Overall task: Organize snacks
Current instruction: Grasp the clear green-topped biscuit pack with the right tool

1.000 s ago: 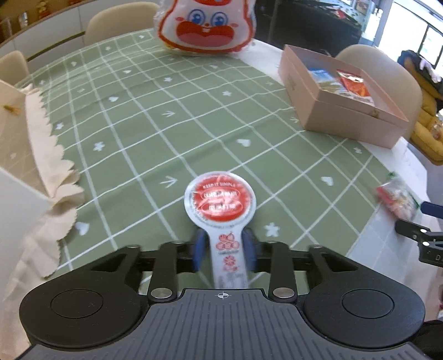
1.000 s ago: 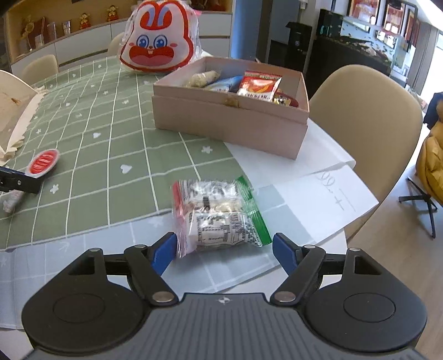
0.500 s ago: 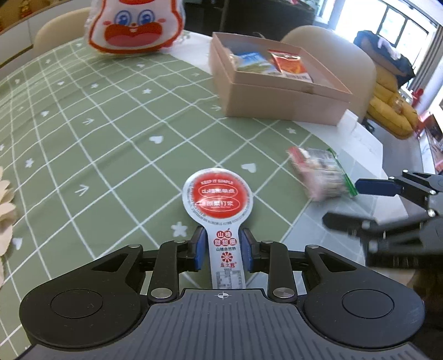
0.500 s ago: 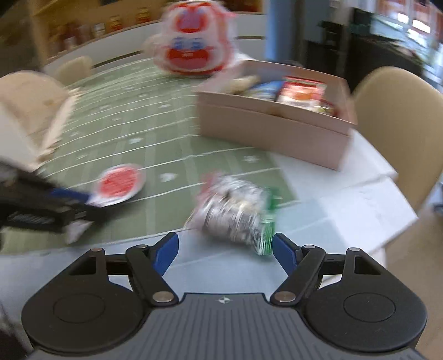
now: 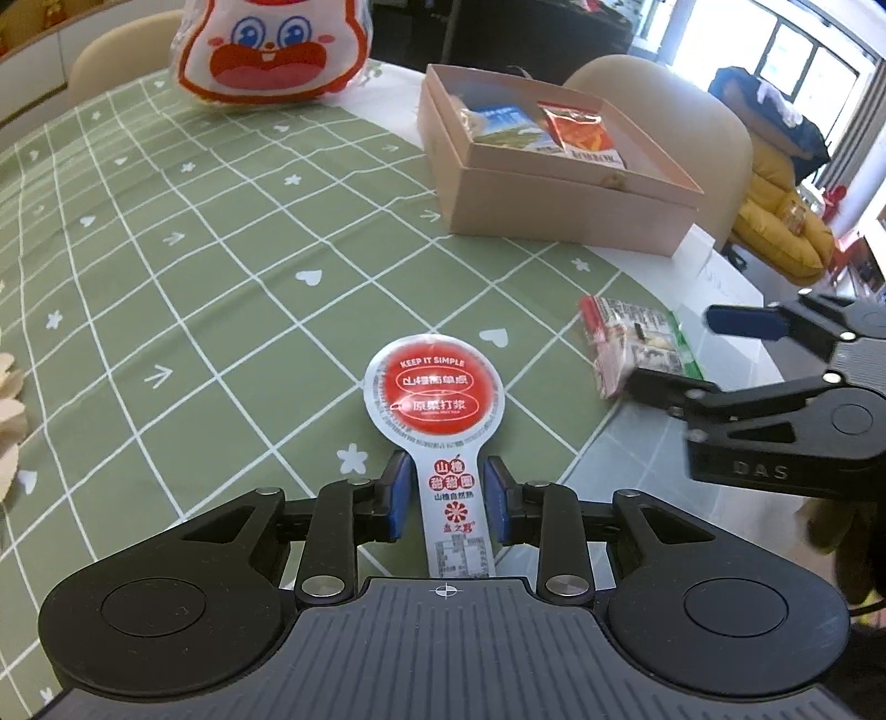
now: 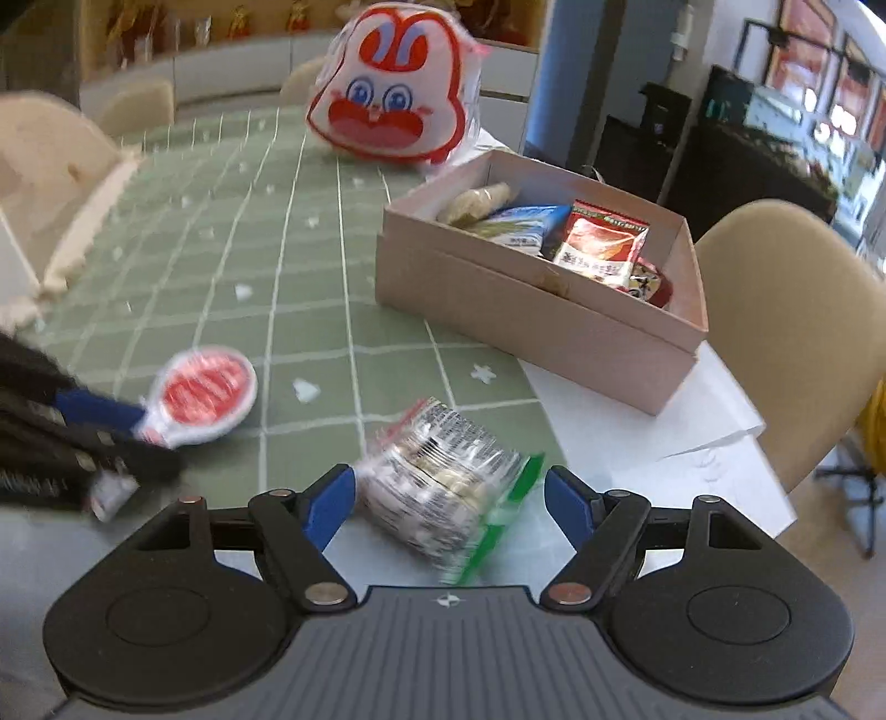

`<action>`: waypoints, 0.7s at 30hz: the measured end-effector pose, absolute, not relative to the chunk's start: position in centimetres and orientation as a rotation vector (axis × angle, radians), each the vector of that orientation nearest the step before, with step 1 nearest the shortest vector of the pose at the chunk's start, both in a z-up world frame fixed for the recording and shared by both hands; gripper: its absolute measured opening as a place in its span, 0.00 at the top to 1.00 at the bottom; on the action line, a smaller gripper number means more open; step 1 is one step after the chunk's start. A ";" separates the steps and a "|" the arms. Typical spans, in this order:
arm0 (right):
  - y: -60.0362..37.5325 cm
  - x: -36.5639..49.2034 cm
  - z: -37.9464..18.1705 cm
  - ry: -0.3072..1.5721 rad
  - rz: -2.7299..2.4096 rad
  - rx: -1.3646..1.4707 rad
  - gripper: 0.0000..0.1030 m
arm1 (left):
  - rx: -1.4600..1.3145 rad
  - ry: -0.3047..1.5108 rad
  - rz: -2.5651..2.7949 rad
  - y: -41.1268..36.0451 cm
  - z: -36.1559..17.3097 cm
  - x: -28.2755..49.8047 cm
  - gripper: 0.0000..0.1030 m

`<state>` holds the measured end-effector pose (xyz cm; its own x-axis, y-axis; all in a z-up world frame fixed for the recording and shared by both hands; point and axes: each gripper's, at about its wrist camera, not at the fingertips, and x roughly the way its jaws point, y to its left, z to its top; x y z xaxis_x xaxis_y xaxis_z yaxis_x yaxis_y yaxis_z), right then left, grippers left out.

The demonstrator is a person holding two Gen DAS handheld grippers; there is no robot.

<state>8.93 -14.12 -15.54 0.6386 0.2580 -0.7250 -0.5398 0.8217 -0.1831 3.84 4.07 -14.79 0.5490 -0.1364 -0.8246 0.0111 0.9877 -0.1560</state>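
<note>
A paddle-shaped snack (image 5: 434, 399) has a red round head and a white handle. Its handle lies between the blue pads of my left gripper (image 5: 447, 493), which is shut on it low over the green checked tablecloth (image 5: 232, 266). The right wrist view shows the same snack (image 6: 202, 396) at the left. A clear snack bag (image 6: 443, 487) with a green strip lies at the cloth's edge. My right gripper (image 6: 448, 498) stands open astride it, with neither pad touching the bag. An open cardboard box (image 6: 526, 332) beyond holds several snack packets.
A big rabbit-face bag (image 5: 271, 50) stands at the far side of the table. Beige chairs (image 6: 786, 310) ring the table. A cream scalloped paper thing (image 6: 55, 183) sits at the left. White paper (image 6: 637, 421) lies under the box near the table's right edge.
The left gripper carried the paddle snack to the right, bringing the box and clear bag into its view. The right gripper rolled and shifted, and its fingers now straddle the bag more closely.
</note>
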 end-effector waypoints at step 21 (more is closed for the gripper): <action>-12.4 13.3 -15.7 0.876 0.534 -0.273 0.49 | -0.203 0.971 -0.066 4.5 -14.9 3.7 0.69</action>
<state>13.31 -12.40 -15.68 0.5214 0.3305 -0.7867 -0.5480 0.8364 -0.0118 3.69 4.51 -14.89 0.5639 -0.1467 -0.8127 -0.0346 0.9790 -0.2008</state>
